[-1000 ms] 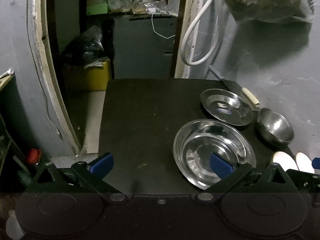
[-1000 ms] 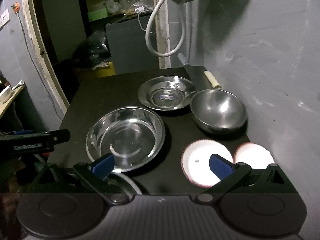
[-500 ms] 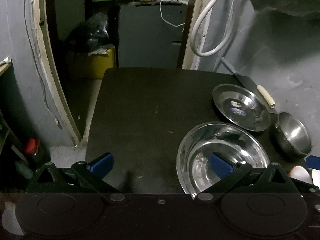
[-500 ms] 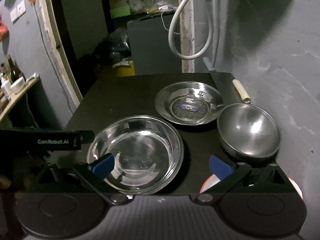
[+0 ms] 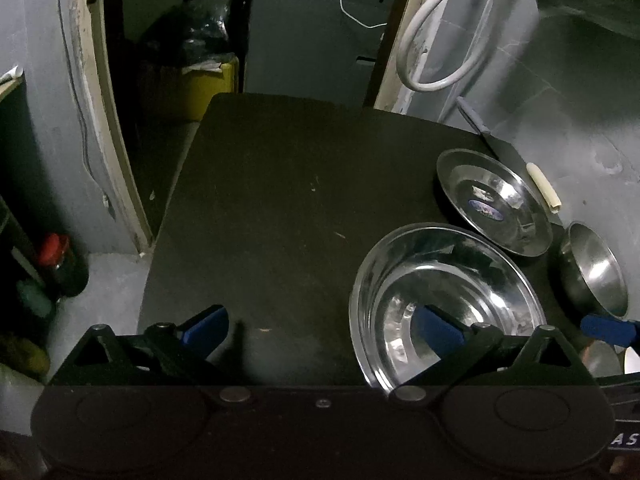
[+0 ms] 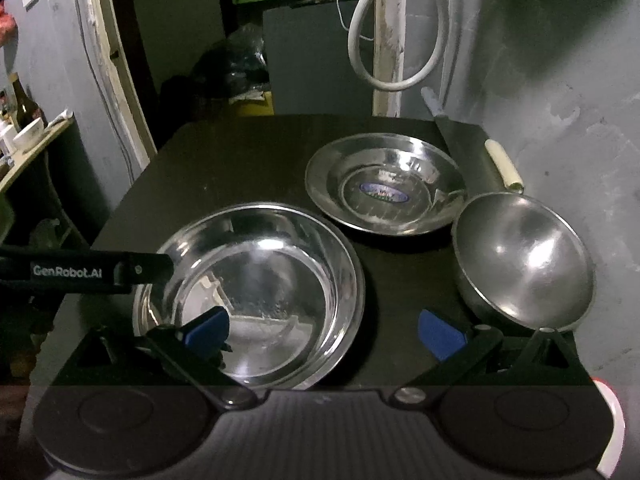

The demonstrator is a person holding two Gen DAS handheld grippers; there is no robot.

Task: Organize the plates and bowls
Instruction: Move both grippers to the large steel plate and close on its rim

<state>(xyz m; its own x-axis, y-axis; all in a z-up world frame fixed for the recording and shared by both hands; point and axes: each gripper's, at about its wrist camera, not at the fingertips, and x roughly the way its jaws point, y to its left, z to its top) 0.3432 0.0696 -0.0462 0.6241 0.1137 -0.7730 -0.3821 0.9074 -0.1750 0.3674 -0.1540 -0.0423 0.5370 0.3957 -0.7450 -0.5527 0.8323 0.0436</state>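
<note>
Both left gripper (image 5: 320, 330) and right gripper (image 6: 322, 330) spread wide, pinching nothing, with the large steel bowl (image 6: 256, 288) on the dark surface (image 5: 280, 200) under the inner jaws; probably light, rigid, slick, best pinched across its thin rim.

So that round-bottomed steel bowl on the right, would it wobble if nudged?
Probably. The steel bowl already sits tilted on its rounded base, so it would likely rock. Its polished surface looks slippery, and thin metal suggests it is stiff yet light.
</note>
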